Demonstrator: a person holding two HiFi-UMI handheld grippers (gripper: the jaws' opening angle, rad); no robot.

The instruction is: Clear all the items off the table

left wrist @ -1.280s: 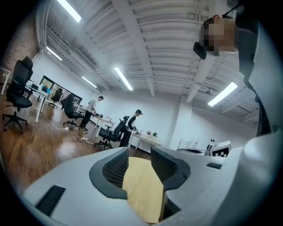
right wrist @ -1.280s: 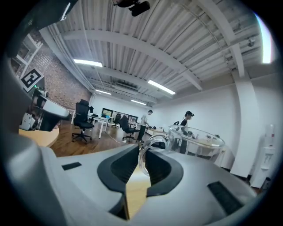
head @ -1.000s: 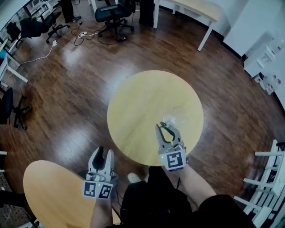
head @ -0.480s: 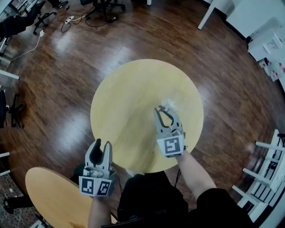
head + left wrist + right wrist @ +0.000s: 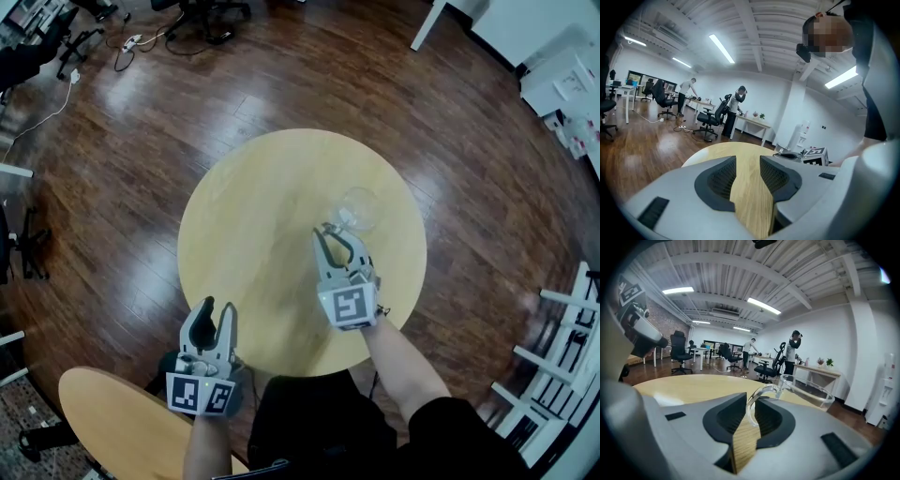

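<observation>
Clearly, right gripper view alone shows right tool point(image 5: 751, 397) pinching glass cup point(image 5: 806, 391) handle; left tool point(image 5: 748, 161) jaws apart, empty.

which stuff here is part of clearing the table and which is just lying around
Job: glass mug, held by the right gripper; round table; left gripper, empty.
Lying about: second table; office chairs; white boxes.

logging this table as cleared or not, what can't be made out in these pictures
- glass cup base: right gripper view, hidden behind the right gripper's jaws, so resting or lifted is unclear
- second table: head view, cut off by the bottom edge
- white boxes: head view, print too small
</observation>
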